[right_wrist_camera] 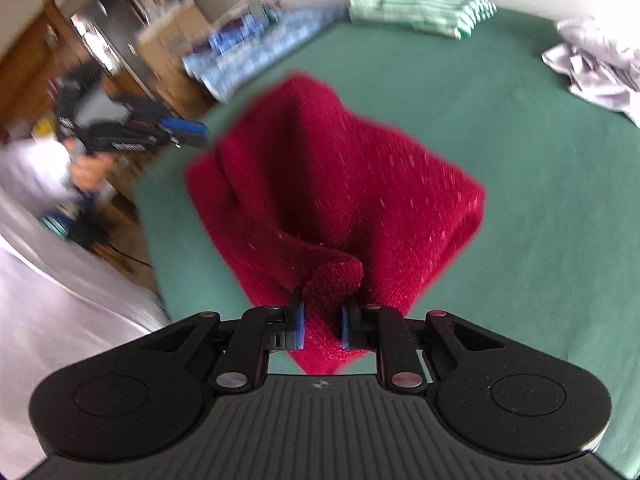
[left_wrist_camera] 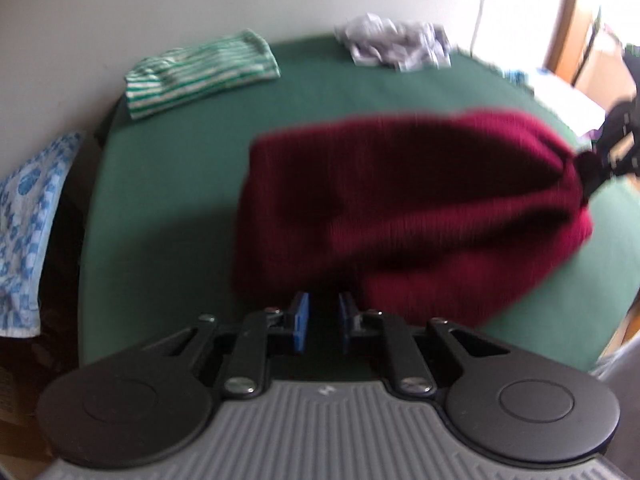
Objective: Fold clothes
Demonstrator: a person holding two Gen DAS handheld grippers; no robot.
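Note:
A dark red knit garment [left_wrist_camera: 400, 208] hangs bunched over the green table [left_wrist_camera: 180, 160], throwing a shadow to its left. In the right wrist view my right gripper [right_wrist_camera: 323, 320] is shut on a rolled edge of the garment [right_wrist_camera: 360, 184], with the knit filling the gap between the blue pads. In the left wrist view that gripper [left_wrist_camera: 590, 168] pinches the garment's far right end. My left gripper [left_wrist_camera: 324, 312] has its pads narrowly apart. The cloth's lower edge runs into the dark gap between them. From the right wrist view the left gripper [right_wrist_camera: 202, 133] sits at the garment's left corner, blurred.
A folded green-and-white striped garment [left_wrist_camera: 200, 72] lies at the table's back. A crumpled pale grey garment [left_wrist_camera: 396, 44] lies at the back right. A blue patterned cloth [left_wrist_camera: 28, 220] hangs off the left side. A cardboard box [right_wrist_camera: 172, 40] and a hand [right_wrist_camera: 90, 172] show beyond the edge.

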